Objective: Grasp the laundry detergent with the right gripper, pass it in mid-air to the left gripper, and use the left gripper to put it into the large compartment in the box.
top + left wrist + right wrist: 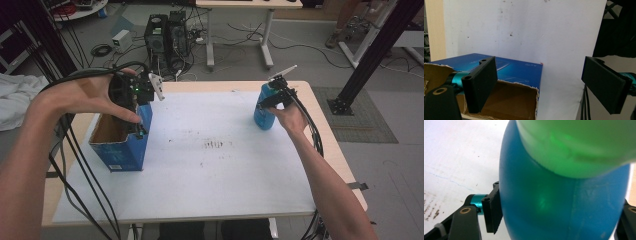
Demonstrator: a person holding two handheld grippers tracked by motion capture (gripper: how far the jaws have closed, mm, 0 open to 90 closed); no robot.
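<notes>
- Between the right gripper's (559, 220) matt black jaws: a blue bottle (564, 202), smooth plastic with a soft sheen, faintly scuffed.
- Above it, the green cap (574, 142), glossy plastic.
- Under the left gripper (544, 85): a box (519, 75) with a glossy blue printed outside, a raw brown cardboard inside and rough, torn edges.
- Beneath both grippers, a white sheet (220, 170), matt, paper-like, speckled with dark marks.
- Beyond the sheet's edge, the pale wood-look tabletop (327, 125), smooth.

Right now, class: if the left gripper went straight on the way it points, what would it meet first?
Probably the open cardboard box: one pad of the left gripper hangs over its opening, the other beyond its wall. Depth is unclear.
</notes>
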